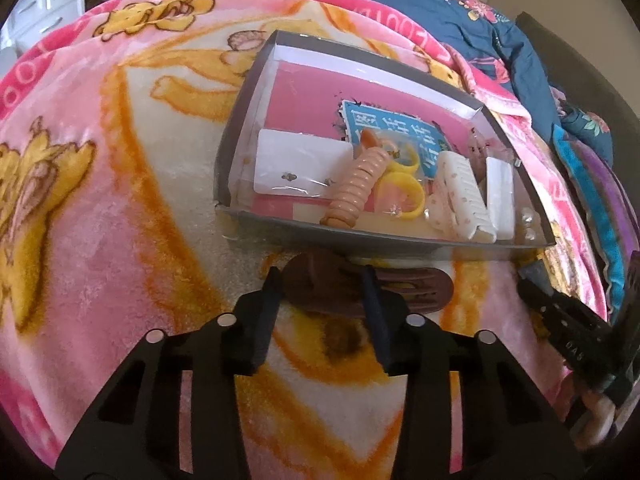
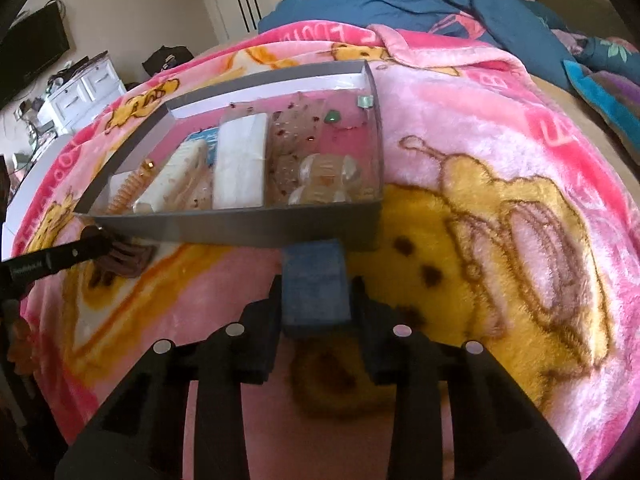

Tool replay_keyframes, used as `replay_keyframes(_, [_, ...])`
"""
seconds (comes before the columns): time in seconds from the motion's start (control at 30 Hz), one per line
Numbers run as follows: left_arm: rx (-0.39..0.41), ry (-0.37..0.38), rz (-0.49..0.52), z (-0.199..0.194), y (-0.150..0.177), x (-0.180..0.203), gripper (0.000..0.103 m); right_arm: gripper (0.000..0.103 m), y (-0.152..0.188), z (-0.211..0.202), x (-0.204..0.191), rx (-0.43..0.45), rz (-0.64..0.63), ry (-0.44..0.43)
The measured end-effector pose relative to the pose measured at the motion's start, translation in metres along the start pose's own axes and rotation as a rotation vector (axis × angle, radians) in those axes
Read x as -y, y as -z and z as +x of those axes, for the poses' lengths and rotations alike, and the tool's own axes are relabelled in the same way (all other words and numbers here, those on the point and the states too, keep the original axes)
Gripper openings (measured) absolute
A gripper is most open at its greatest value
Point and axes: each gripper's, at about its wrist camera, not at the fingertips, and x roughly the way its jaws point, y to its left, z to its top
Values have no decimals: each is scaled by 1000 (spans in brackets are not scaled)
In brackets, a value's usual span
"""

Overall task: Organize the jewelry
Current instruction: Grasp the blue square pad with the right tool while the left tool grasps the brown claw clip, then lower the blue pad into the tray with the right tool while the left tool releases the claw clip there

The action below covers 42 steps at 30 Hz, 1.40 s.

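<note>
Here both grippers (image 1: 322, 280) (image 2: 316, 286) grip level

Chinese characters on blue label (image 1: 390, 130) (illegible), blanket (image 1: 120, 200) lettering unreadable

One grey tray (image 1: 236, 128), two yellow rings (image 1: 404, 196), one brown hair clip (image 1: 408, 288), one blue box (image 2: 314, 286).

A bed covered by a pink blanket (image 1: 100, 240) (yellow cartoon print) fills both views. A grey tray (image 1: 400, 242) sits on it at centre frame. A brown clip (image 1: 404, 286) lies just below the tray; a dark blue quilt (image 1: 460, 12) is heaped at upper right.
</note>
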Motion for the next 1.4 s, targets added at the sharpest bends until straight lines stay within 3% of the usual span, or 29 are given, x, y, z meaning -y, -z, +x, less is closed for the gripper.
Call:
replay_keyframes(0.3, [49,63,47,-29,9,14,20,31,21,-21,-25,9,-47,-76])
replay_keyframes(0.93, [149,125,142,-88,20,44,18,31,11,-96,-39,144,-83,-90])
replay_keyframes(1.4, [262,106,141,-126,-23,41,18,31,-25,-118,-42,234,-108,-68])
